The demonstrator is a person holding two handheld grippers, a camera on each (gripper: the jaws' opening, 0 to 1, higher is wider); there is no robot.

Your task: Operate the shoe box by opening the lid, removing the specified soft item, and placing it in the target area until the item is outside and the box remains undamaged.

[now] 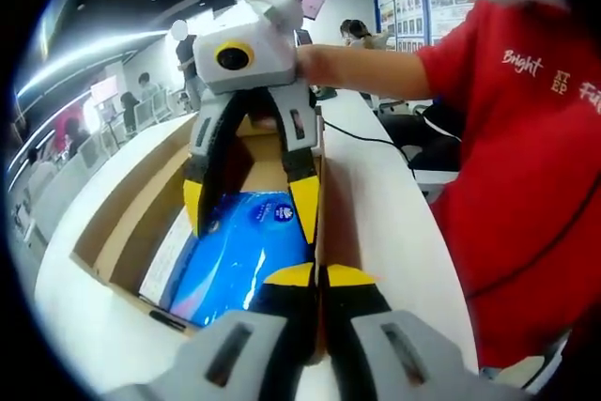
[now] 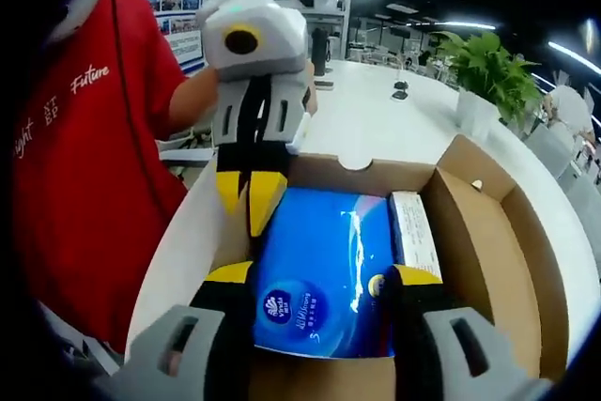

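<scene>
In the left gripper view, the left gripper (image 1: 315,279) rises from the bottom centre, its yellow-tipped jaws drawn close together right at the near wall of the open shoe box (image 1: 122,223); whether they pinch that cardboard edge I cannot tell. Inside the box lies the soft blue pack (image 1: 249,246), glossy wrapper catching the light, with a white paper slip (image 1: 174,255) tucked along its left side. Coming down from the upper middle of this view is the right gripper (image 1: 252,208), jaws spread, one tip on each side of the pack's far end.

Over to the right gripper view: the right gripper (image 2: 305,284) has its jaws wide apart, straddling the blue pack (image 2: 324,269) at lower centre, tips close against both sides of it. The pack sits low in the shoe box (image 2: 488,232), with a white slip (image 2: 413,232) just to its right. At upper left the left gripper (image 2: 249,194) points down at the box's far left wall, jaws nearly closed. The box rests on a white table (image 2: 376,119). A person in a red shirt (image 2: 75,157) fills the left edge, and a green plant (image 2: 488,68) stands at upper right.
</scene>
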